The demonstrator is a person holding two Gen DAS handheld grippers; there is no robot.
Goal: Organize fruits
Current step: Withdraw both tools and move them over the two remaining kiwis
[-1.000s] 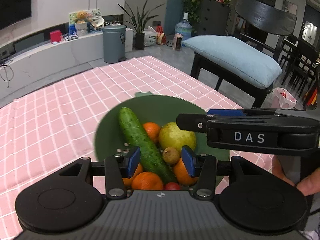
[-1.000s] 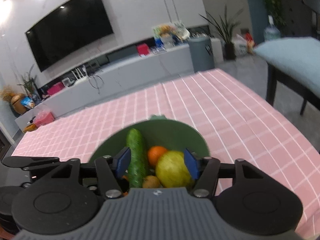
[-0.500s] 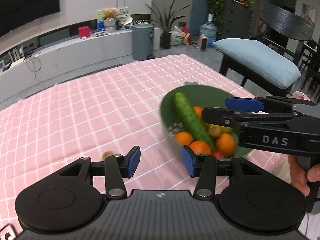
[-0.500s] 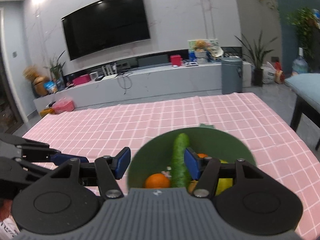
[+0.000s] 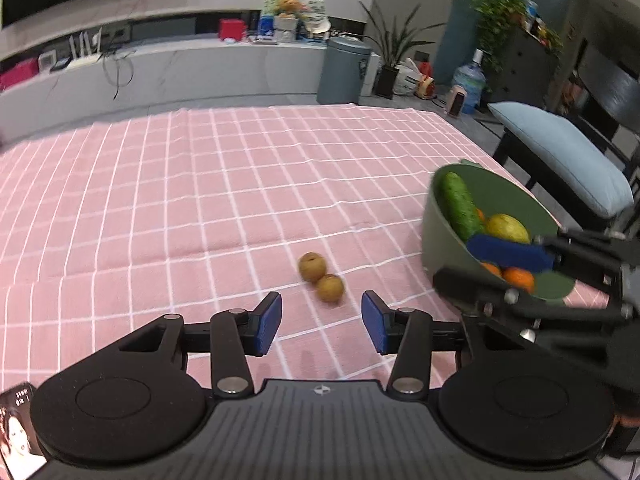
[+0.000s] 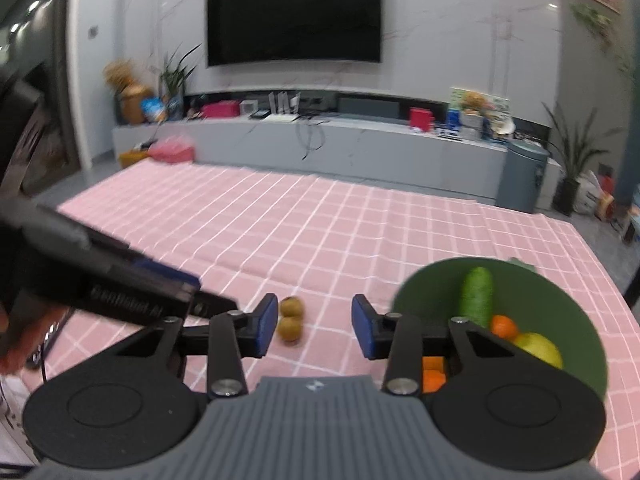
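A green bowl [image 5: 438, 236] stands at the right on the pink checked cloth, holding a cucumber [image 5: 456, 204], a yellow-green fruit [image 5: 507, 227] and oranges [image 5: 518, 278]. It also shows in the right wrist view [image 6: 576, 320]. Two small brown fruits [image 5: 322, 277] lie touching on the cloth left of the bowl, also seen in the right wrist view [image 6: 291, 318]. My left gripper [image 5: 320, 322] is open and empty just short of them. My right gripper [image 6: 314, 330] is open and empty, the brown fruits near its left finger. The right gripper crosses the bowl's front in the left wrist view [image 5: 516, 264].
The pink checked cloth [image 5: 200, 184] covers the whole table. A cushioned bench [image 5: 560, 156] stands beyond the table's right edge. A grey bin [image 5: 344, 70] and a long low cabinet [image 6: 320, 140] lie past the far edge. The left gripper's body [image 6: 100, 280] fills the right wrist view's left.
Both grippers have swung left, away from over the bowl. The bowl now sits at the right of both views and the two brown fruits have come into view in front of the fingers.
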